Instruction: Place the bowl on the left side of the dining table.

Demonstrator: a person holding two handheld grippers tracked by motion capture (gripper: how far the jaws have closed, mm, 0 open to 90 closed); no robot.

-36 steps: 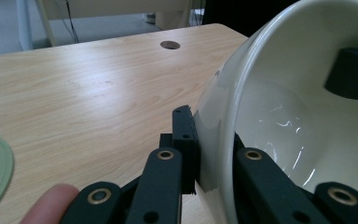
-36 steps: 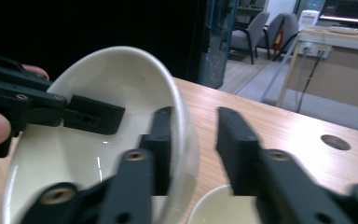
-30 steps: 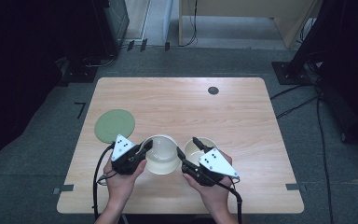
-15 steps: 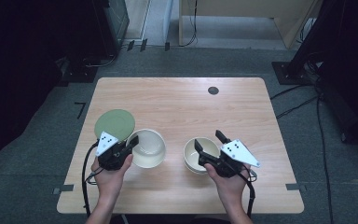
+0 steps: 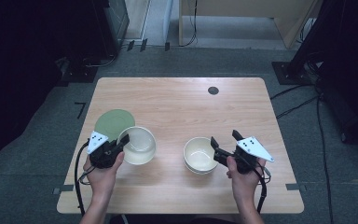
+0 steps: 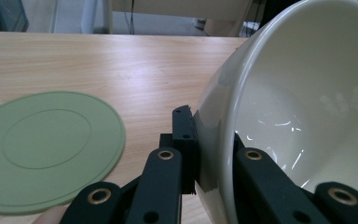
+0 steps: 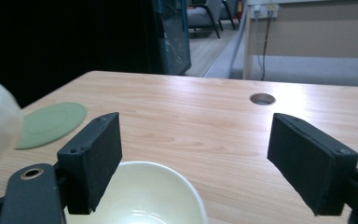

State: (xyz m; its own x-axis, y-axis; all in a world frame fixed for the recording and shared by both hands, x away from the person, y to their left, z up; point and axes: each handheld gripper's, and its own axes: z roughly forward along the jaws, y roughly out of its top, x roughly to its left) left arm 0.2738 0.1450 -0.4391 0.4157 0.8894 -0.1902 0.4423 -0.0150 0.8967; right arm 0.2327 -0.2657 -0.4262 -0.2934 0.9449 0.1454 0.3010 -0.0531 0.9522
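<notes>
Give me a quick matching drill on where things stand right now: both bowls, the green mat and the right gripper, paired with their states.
Things:
1. pale bowl
2. cream bowl
3. green mat
4. right gripper

States:
A. lying flat on the table, nothing gripping it
B. jaws open, nothing between them
C. rim clamped in the left gripper, tilted
D. standing upright on the table, not clamped

Pairs: 1-C, 2-D, 3-A, 4-B
</notes>
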